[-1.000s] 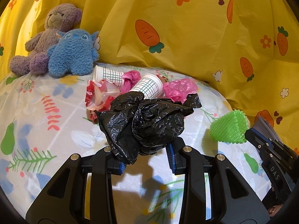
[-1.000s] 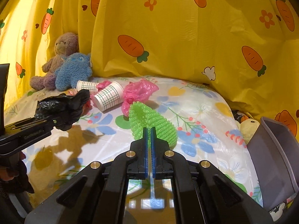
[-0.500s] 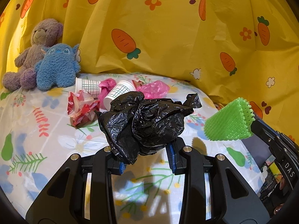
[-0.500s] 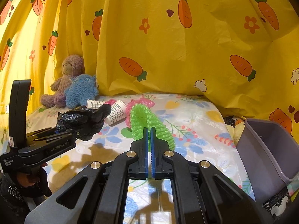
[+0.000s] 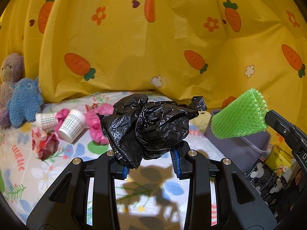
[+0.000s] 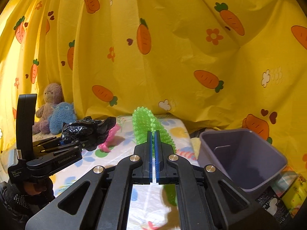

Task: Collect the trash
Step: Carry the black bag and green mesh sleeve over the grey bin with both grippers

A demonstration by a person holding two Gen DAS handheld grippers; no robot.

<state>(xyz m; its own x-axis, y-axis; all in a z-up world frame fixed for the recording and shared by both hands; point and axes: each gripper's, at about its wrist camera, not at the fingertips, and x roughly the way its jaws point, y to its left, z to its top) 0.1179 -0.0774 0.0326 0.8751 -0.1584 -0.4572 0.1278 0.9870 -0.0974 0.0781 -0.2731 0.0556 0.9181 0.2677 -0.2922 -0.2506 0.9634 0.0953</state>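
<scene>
My left gripper (image 5: 151,153) is shut on a crumpled black plastic bag (image 5: 149,124), held above the floral bedsheet; the bag also shows in the right wrist view (image 6: 86,132). My right gripper (image 6: 153,134) is shut on a green foam net sleeve (image 6: 147,122), which also shows in the left wrist view (image 5: 239,115), raised beside a grey-purple bin (image 6: 243,157). On the sheet lie two white checked paper cups (image 5: 72,122), pink plastic bags (image 5: 97,122) and a red-and-white wrapper (image 5: 44,143).
A purple teddy (image 5: 9,76) and a blue plush toy (image 5: 25,99) sit at the back left. A yellow carrot-print curtain (image 6: 172,57) hangs behind. The bin (image 5: 247,147) stands off the bed's right edge among printed boxes (image 6: 293,193).
Both grippers have lifted and swung to the right with their loads. The bin has come into fuller view and the cups have shifted to the left.
</scene>
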